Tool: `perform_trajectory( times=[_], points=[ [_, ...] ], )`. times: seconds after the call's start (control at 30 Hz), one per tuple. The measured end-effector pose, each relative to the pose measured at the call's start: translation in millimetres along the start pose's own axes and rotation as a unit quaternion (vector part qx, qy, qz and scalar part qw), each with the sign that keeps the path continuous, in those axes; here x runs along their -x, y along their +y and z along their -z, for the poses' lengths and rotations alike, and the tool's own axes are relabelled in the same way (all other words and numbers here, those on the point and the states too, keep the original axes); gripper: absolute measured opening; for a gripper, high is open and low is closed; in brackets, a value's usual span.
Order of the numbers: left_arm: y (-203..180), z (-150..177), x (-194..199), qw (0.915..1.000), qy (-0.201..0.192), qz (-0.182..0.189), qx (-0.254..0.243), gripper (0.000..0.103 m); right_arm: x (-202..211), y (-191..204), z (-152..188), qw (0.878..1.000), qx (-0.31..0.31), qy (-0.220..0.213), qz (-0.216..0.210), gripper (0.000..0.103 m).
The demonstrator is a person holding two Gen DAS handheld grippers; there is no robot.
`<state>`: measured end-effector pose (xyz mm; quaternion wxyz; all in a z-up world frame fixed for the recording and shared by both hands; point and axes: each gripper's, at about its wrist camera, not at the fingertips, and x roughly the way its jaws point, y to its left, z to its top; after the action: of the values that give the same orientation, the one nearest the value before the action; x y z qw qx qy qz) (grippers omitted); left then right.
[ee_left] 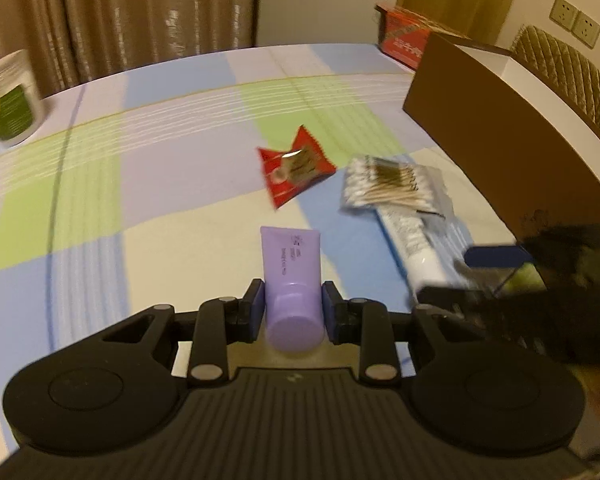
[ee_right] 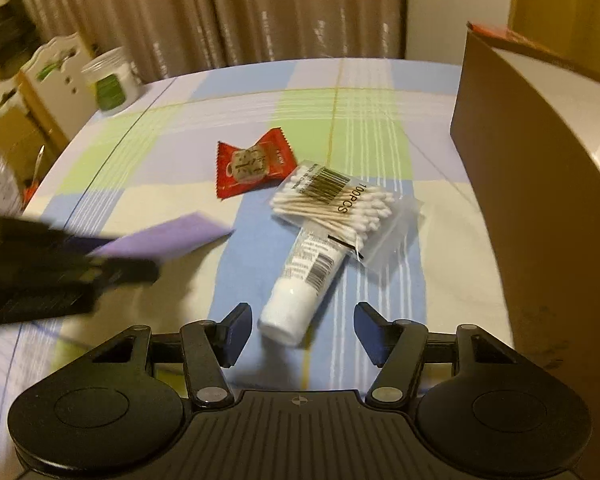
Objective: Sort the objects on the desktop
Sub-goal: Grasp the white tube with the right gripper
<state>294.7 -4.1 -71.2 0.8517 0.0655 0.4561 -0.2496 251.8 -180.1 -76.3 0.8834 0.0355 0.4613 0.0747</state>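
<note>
Left gripper [ee_left: 293,304] pinches soft lilac plastic tube [ee_left: 291,280] near its cap, apparently lifted above checked tablecloth [ee_left: 100,184]. Right gripper [ee_right: 298,334] spread wide around white plastic tube [ee_right: 300,292], part-covered by clear cotton-swab bag [ee_right: 340,204].

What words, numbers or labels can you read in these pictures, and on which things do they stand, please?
"100PCS": on the swab bag, beside its barcode.
Purple tube, held in the left gripper: small dark print, too blurred to read.
White tube, just ahead of the open right gripper: barcode and fine print, too small to read.
Red sachet: printing unreadable.
Red box: lettering blurred.
White jar: green label, unreadable.
</note>
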Motion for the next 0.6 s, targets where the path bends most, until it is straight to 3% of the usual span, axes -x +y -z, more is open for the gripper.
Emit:
perform_trajectory(
  times=[0.3, 0.47, 0.6],
  points=[
    [7, 27, 19, 0.9998, -0.001, -0.003, 0.019, 0.025, -27, -1, -12, 0.999, -0.038, -0.003, 0.025, 0.059],
    [4, 36, 16, 0.9998, 0.009, -0.011, 0.015, 0.025, -31, -1, -18, 0.999, -0.031, -0.006, 0.037, 0.037],
    [4, 40, 14, 0.9997, 0.014, -0.014, 0.014, 0.026, -30, 1, -15, 0.999, -0.013, 0.001, 0.037, 0.030]
  ],
)
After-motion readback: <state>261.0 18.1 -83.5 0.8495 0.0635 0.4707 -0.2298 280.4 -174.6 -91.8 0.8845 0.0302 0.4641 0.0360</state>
